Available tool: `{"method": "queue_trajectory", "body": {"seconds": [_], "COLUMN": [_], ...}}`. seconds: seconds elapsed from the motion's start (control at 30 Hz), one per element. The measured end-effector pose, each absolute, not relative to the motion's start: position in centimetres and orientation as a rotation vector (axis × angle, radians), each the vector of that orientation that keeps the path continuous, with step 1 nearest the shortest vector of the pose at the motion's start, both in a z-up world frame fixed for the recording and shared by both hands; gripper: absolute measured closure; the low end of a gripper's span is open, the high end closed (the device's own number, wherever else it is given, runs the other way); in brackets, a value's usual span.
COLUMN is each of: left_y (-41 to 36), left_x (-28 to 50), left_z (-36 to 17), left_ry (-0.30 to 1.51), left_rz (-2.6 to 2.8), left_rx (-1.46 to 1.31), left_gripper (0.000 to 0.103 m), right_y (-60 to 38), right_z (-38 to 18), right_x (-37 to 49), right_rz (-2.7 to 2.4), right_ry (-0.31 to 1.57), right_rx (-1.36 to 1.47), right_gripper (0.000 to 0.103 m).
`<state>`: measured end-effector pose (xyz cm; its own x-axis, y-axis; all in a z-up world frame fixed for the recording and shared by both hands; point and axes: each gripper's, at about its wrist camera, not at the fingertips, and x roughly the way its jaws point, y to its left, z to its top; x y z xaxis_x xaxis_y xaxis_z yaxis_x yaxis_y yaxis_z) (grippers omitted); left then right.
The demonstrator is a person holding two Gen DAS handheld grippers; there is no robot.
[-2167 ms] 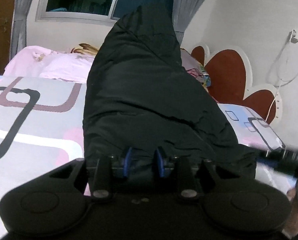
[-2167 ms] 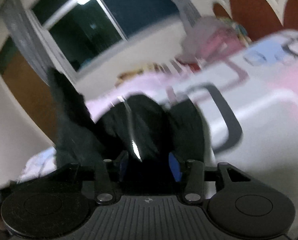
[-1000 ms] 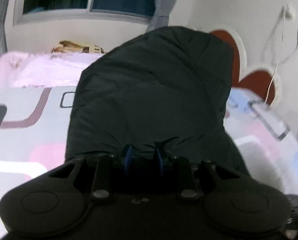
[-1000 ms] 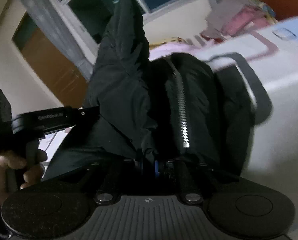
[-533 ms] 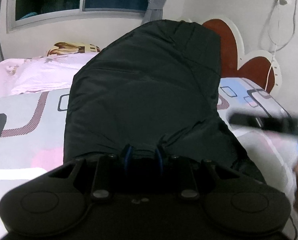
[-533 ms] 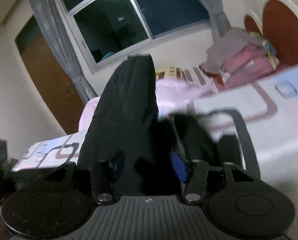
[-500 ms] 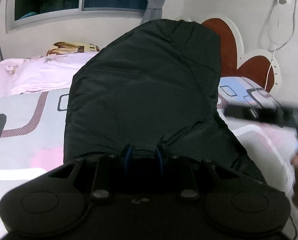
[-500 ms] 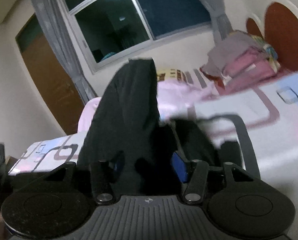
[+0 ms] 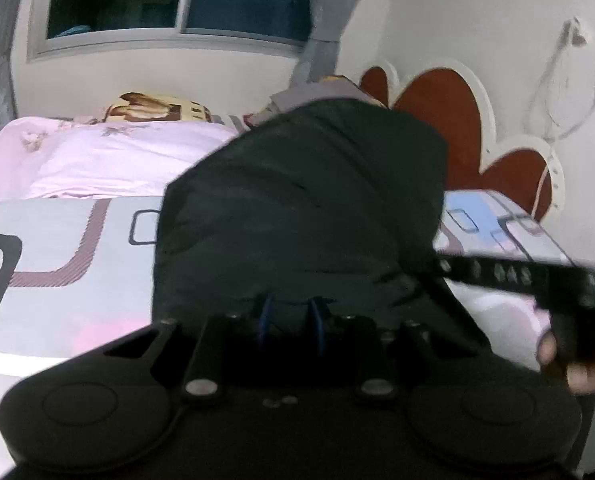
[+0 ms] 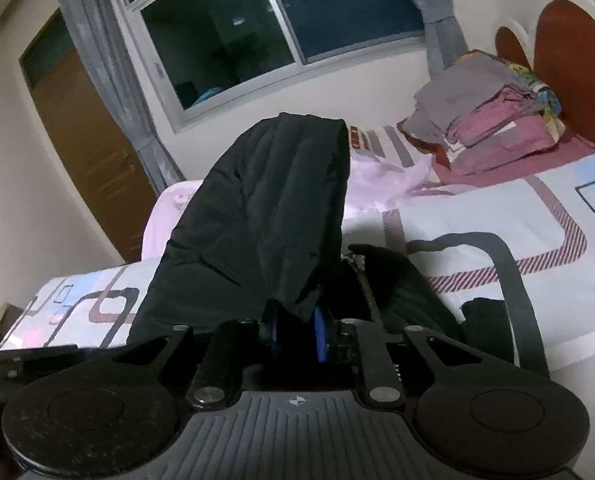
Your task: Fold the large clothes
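Jacket [image 10: 265,216]: black, lifted over bed [image 10: 477,208].
Left gripper [image 9: 289,316]: clamps jacket.
Right gripper [image 10: 295,330]: pinches jacket.
Tip: keep your edges level, lower evenly.

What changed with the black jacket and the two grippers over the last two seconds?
The black jacket sank lower toward the bed. The right gripper, open half a second ago, has closed on a fold. The left gripper stayed clamped on it.

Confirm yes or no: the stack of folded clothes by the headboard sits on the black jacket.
No. The folded clothes sit apart on the bed, well beyond the jacket pinched in the right tool.
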<state>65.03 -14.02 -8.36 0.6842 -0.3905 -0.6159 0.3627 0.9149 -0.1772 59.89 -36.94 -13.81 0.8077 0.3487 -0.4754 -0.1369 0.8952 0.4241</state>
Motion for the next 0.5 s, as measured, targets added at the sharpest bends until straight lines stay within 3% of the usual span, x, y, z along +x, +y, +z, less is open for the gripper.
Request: {"method": "queue_trajectory", "body": {"seconds": [0.5], "left_y": [-17.6], "left_x": [67.6], "left_z": [-11.3], "left_ry": [0.736], "left_rz": [-0.315], "left_rx": [0.060], "left_gripper": [0.084], "right_y": [-38.8], "right_z": [-20.6], "right_x": [60.1], "right_rz": [0.241], "right_ry": [0.643], "right_rx": [0.553], "right_gripper": [0.091]}}
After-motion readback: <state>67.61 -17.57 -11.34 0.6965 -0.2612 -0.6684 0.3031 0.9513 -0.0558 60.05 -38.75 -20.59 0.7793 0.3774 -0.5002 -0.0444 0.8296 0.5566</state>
